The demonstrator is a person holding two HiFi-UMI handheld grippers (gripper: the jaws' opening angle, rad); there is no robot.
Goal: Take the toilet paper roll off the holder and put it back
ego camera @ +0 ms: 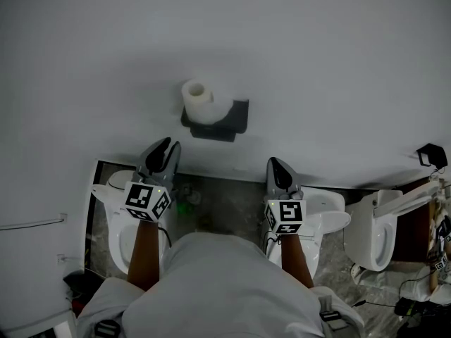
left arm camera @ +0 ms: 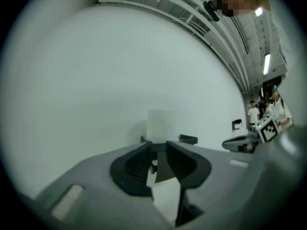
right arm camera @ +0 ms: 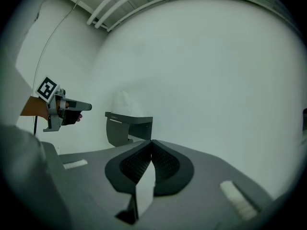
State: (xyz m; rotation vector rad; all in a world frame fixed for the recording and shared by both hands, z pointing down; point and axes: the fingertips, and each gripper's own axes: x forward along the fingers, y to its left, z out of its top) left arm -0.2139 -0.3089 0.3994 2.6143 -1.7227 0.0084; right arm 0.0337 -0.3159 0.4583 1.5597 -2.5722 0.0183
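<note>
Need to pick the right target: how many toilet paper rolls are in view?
1: the toilet paper roll stands on the dark holder on the wall. Others may be hidden.

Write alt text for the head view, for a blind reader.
A white toilet paper roll sits on a dark holder fixed to a white wall. Below it, the left gripper and right gripper point toward the wall, neither touching the roll.

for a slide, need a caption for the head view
Left tool and right tool face the toilet paper roll on its wall holder, untouched.
</note>
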